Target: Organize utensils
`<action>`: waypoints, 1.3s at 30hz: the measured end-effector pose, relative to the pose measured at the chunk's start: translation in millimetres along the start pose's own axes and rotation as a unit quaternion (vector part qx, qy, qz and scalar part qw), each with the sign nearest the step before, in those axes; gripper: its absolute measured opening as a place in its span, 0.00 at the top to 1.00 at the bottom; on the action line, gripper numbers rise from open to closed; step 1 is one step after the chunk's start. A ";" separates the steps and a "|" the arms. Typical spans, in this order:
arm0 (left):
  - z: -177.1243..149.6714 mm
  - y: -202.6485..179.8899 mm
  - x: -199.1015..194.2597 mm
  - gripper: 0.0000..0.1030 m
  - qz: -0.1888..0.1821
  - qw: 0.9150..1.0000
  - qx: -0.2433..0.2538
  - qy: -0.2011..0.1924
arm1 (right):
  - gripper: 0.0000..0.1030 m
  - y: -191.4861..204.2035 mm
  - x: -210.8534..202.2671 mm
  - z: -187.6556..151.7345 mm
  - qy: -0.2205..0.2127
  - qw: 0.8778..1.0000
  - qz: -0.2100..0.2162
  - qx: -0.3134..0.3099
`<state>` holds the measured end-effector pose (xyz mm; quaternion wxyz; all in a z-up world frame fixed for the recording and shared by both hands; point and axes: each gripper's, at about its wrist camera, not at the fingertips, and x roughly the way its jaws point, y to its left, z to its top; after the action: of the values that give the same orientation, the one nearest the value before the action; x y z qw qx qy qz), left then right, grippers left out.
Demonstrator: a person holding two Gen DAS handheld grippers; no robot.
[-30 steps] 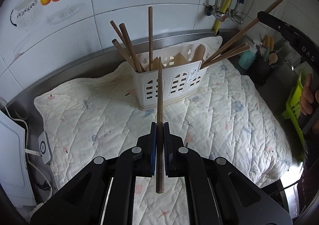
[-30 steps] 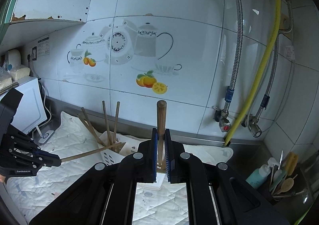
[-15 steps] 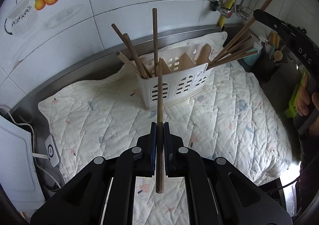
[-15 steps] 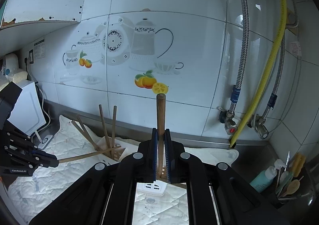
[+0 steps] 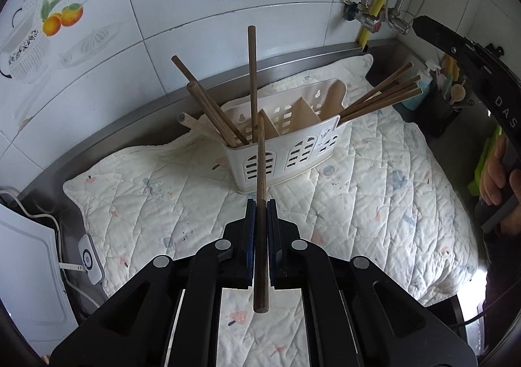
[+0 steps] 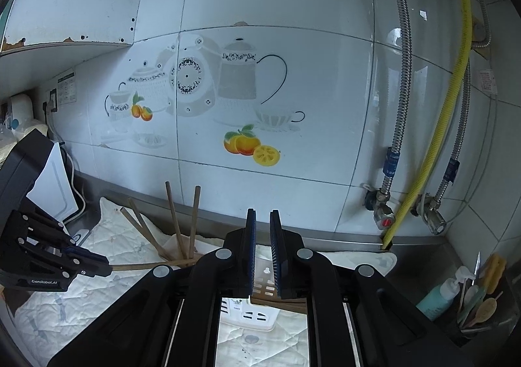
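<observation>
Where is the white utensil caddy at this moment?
In the left wrist view the white utensil caddy stands mid-frame on the quilted mat, just ahead of the chopstick clamped in the left hand-held gripper, near the tiled wall.

The right hand-held gripper [image 6: 262, 250] no longer holds a wooden stick: its jaws are opening, with nothing between them. That stick now rests among the others leaning toward two o'clock in the white basket [image 5: 293, 152]. The left hand-held gripper [image 5: 259, 237], gripping its stick [image 5: 260, 204], has drawn back from the basket.

Home kitchen: fruit-print wall tiles [image 6: 250, 142], steel counter [image 5: 107, 126], gas hose [image 6: 449, 126], utensil caddy [image 5: 293, 152].
</observation>
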<state>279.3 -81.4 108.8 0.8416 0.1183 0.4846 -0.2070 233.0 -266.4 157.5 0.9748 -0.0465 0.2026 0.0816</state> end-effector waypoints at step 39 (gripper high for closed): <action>27.4 23.9 -30.7 0.42 -0.035 0.979 -0.102 -0.174 | 0.63 7.2 -58.4 -29.0 -0.036 0.999 0.002 0.004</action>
<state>297.7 -64.0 149.1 0.9131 -0.0236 0.3528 -0.2031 167.6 -271.2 154.1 0.9815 -0.0394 0.1676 0.0840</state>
